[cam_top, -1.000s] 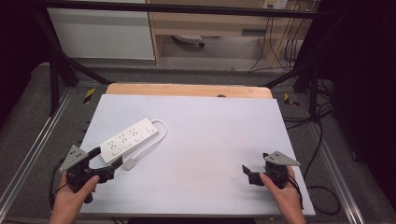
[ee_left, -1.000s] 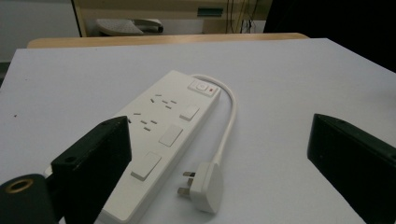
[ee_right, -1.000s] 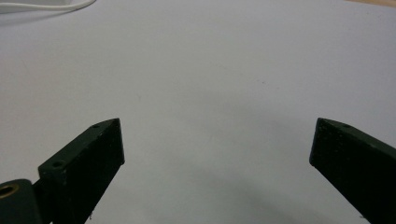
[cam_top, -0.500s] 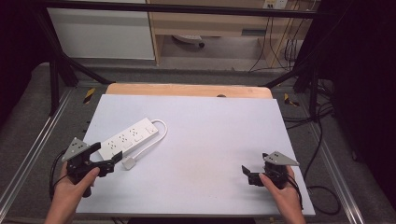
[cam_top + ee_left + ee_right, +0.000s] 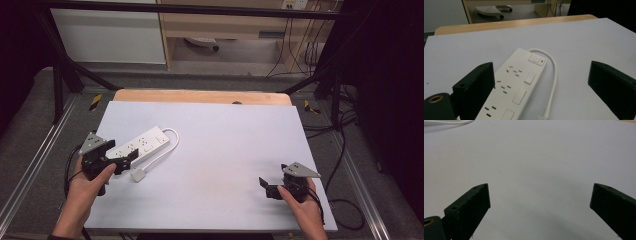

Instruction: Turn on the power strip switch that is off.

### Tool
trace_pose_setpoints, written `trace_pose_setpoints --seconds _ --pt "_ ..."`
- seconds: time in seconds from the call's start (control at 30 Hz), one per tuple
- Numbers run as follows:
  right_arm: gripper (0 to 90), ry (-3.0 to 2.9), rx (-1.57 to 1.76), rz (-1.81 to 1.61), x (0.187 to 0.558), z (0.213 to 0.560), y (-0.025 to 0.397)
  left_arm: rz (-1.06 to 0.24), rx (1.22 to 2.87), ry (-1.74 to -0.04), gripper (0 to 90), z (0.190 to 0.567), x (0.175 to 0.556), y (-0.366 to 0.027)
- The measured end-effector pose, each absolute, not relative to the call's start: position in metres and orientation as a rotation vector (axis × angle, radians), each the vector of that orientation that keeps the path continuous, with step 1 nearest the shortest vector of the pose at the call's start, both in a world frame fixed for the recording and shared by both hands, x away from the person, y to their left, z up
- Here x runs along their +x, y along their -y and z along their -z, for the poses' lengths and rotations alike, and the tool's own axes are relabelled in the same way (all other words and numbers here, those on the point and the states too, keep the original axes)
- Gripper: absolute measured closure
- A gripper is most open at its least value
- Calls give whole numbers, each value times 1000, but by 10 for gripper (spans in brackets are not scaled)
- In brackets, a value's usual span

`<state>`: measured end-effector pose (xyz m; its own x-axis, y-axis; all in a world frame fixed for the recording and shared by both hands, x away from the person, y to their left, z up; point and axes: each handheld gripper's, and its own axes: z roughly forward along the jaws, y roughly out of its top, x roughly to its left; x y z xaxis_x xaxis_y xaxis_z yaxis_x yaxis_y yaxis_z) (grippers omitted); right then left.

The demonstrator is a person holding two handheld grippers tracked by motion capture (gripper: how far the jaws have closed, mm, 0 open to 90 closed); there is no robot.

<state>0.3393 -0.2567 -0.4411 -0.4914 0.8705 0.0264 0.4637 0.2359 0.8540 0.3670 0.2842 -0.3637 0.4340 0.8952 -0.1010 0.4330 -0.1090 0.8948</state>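
White strip (image 5: 516, 85) lies between my left gripper's (image 5: 125, 159) wide, empty jaws (cable (image 5: 552, 82) probably inside too); I'd straddle squarely before closing.

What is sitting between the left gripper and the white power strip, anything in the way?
Nothing visible. The left gripper is at the near end of the power strip with its jaws open. In the left gripper view the power strip lies between the jaws, close to the left one, and its cable curves beside it on the bare table.
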Motion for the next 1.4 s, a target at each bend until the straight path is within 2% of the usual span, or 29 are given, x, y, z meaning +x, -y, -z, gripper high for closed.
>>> trace_pose_setpoints --seconds 0.53,1.4 --pt "29 -2060 1213 -1188 339 441 256 -605 1751 -1154 74 357 394 -276" --pt "28 -2071 1200 -1177 339 440 255 -586 1755 -1206 98 377 404 -282"
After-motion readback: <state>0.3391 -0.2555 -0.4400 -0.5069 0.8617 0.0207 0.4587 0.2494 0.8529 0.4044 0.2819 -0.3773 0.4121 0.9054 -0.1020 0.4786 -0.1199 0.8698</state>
